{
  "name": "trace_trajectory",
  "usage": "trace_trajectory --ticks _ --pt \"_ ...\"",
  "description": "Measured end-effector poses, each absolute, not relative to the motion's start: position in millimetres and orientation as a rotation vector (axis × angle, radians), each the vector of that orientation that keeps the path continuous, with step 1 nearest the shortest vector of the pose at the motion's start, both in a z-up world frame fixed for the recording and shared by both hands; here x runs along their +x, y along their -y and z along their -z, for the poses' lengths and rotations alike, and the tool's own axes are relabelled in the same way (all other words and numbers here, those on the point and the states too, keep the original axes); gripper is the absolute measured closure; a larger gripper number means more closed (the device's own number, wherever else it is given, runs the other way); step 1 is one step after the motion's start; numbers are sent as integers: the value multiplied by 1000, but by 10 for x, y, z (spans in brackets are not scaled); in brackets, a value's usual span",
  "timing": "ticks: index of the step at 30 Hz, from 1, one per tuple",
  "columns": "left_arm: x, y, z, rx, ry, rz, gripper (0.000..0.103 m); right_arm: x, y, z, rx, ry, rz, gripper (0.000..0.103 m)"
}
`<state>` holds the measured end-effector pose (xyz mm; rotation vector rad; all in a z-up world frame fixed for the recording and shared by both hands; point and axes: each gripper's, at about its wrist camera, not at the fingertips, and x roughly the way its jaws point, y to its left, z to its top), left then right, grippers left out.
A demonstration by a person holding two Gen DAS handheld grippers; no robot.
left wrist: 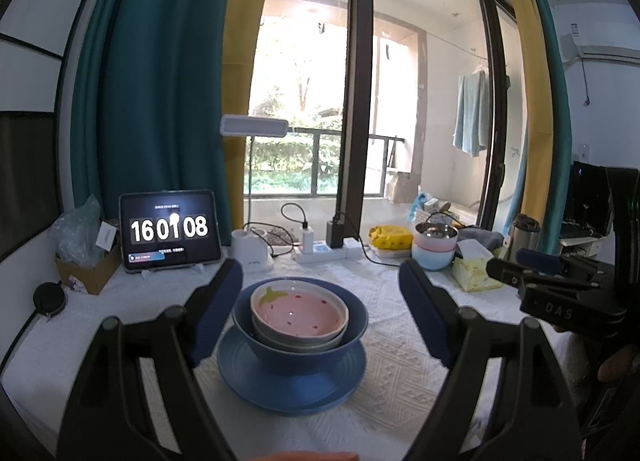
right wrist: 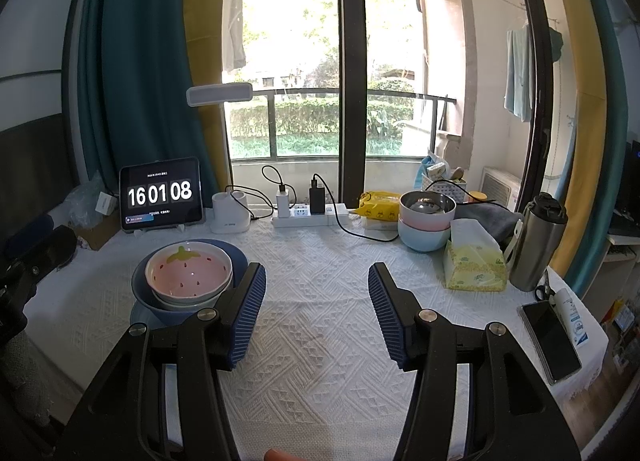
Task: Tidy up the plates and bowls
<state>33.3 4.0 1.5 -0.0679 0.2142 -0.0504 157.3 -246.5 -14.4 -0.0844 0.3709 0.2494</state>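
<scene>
— So, what do my two grippers frame on the white tablecloth?

— A stack near the table's left side: a pink strawberry-pattern bowl nested in a pale bowl, inside a blue bowl, all on a blue plate. My left gripper stands wide apart, the stack between its blue pads but untouched. My right gripper is also parted, over bare cloth just right of the stack.

— Any writing?

— The tablet at the back reads "16 01 08"; the smaller lines on it are too fine to read. In the left view, my right gripper's body shows "DAS". The tissue box has print I cannot make out.

— What is hidden?

— The pale bowl shows only its rim. In the right view my left pad covers part of the plate. Farther back right, a steel bowl sits in stacked pink and light-blue bowls; its contents are unclear.
</scene>
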Motion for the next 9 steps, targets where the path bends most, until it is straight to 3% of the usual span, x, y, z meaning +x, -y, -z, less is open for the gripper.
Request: trace_trajectory --ticks 9 --pt "341 -28 17 -74 -221 60 21 1587 2472 177 -83 -376 -252 46"
